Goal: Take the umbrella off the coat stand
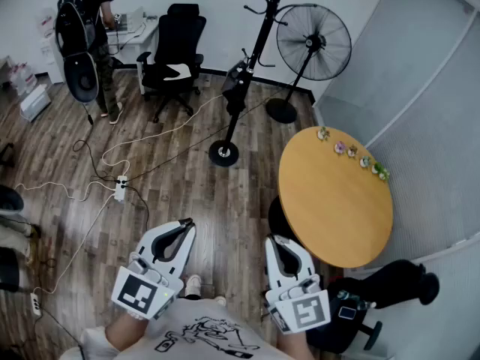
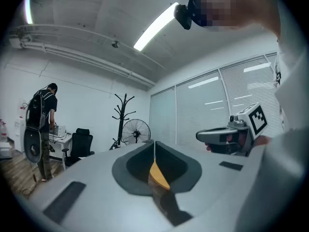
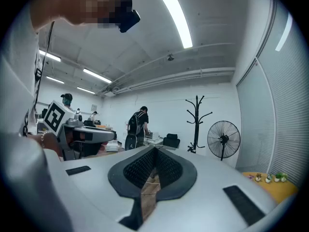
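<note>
A black coat stand [image 1: 259, 43] rises from a round base on the wood floor, far ahead of me. A dark folded umbrella [image 1: 234, 87] hangs partway down its pole. The stand also shows small and distant in the left gripper view [image 2: 123, 116] and the right gripper view [image 3: 197, 122]. My left gripper [image 1: 187, 222] and right gripper [image 1: 271, 240] are held close to my body, pointing level toward the stand. Both have their jaws shut with nothing between them, as the left gripper [image 2: 154, 146] and right gripper [image 3: 154, 151] views show.
A round wooden table [image 1: 337, 201] with small figurines stands right of my path. A standing fan [image 1: 313, 43] is beside the coat stand. An office chair [image 1: 176, 47], a person with a backpack [image 1: 86, 21] and floor cables [image 1: 112, 156] lie to the left.
</note>
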Action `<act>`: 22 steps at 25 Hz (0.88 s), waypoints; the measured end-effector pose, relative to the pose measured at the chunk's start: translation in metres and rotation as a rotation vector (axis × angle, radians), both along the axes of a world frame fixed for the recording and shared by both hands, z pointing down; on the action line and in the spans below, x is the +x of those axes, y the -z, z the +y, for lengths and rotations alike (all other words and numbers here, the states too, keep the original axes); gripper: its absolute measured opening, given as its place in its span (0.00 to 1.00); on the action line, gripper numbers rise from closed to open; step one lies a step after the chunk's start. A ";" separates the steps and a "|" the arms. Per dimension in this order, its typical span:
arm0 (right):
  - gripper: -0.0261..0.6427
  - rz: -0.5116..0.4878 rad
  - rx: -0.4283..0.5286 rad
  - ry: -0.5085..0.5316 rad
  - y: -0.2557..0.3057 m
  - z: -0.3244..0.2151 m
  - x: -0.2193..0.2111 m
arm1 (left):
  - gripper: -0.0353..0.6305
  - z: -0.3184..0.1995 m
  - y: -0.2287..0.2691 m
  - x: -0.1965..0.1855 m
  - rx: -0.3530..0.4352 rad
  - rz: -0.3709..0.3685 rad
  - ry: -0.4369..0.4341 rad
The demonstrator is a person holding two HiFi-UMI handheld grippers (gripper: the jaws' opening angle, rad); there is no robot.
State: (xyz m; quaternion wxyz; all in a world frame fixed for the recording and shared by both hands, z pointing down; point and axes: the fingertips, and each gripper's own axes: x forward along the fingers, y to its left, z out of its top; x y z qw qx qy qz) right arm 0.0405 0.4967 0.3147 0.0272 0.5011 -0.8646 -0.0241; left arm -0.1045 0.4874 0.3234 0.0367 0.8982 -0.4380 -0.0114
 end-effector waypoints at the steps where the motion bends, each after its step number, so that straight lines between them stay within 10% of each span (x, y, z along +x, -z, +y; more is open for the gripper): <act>1: 0.06 0.008 -0.003 0.000 -0.001 0.000 0.002 | 0.07 0.000 0.000 0.002 0.001 0.000 -0.002; 10: 0.06 -0.004 0.010 -0.014 0.001 -0.010 0.005 | 0.17 -0.011 0.007 0.003 0.014 0.007 -0.020; 15: 0.06 -0.004 0.013 -0.012 0.001 -0.012 -0.002 | 0.72 -0.023 0.018 -0.010 0.018 0.106 -0.007; 22: 0.06 0.006 0.011 -0.024 0.001 -0.020 -0.013 | 0.74 -0.032 0.020 -0.026 0.026 0.081 -0.017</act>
